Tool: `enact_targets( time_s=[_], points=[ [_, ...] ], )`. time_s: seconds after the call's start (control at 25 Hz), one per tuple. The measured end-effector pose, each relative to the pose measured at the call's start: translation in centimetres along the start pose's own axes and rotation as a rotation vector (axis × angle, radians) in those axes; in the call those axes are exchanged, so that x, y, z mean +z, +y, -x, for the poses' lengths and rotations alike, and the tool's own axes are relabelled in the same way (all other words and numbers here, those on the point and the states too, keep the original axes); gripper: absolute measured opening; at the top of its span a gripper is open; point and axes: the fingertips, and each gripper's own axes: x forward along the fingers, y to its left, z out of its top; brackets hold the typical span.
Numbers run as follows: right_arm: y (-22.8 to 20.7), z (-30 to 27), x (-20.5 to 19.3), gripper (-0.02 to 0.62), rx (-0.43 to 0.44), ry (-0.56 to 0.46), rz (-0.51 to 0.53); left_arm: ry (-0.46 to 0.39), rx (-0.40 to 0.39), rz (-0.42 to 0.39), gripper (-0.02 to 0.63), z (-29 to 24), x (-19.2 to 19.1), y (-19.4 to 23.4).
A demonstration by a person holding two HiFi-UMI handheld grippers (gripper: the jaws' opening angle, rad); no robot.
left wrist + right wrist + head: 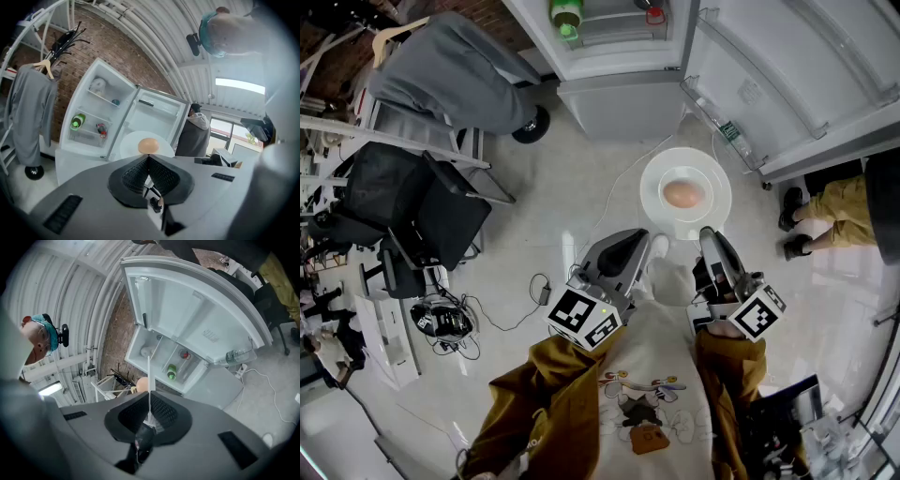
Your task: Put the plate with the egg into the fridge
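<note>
1. The plate (652, 187) with the egg (683, 194) is up in the air in front of the open fridge (619, 108). It is not inside yet.
2. The right gripper (150, 401) pinches tight on the near rim of the plate.
3. The left gripper (148, 158) has its jaws pressed together with nothing in them. Its tip is just by the plate's near left rim. I cannot tell if it touches.
4. The plate looks hard, smooth and slippery. I think it would break if it fell.
5. The egg is round and loose, so it may roll off if the plate tips.
6. The rim is the best place to hold.
</note>
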Motion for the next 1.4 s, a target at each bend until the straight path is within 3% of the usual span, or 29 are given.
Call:
enact_targets(
  time_s=[0.24, 0.4, 0.68, 0.92, 1.4],
  points=[
    [1.8, 3.3, -5.6, 0.015, -0.010, 0.023, -0.109, 0.005, 0.056, 0.067, 0.008, 6.5, -1.9, -1.3],
    [2.8, 3.7, -6.7, 0.015, 0.009, 0.062, -0.150, -0.016, 0.081, 0.080, 0.008, 8.1, -1.8, -1.8],
    [3.8, 4.2, -5.0, 0.015, 0.057, 0.057, -0.153, -0.054, 0.080, 0.043, 0.008, 7.2, -0.9, -3.5],
    [2.0, 5.7, -3.3, 0.015, 0.056, 0.045, -0.167, -0.019, 0.102, 0.045, 0.008, 6.3, -2.5, -4.1],
    [0.1, 6.5, -1.3, 0.017, 0.155, 0.098, -0.230, 0.007, 0.154, 0.041, 0.008, 3.3, -4.8, -6.2]
  ],
)
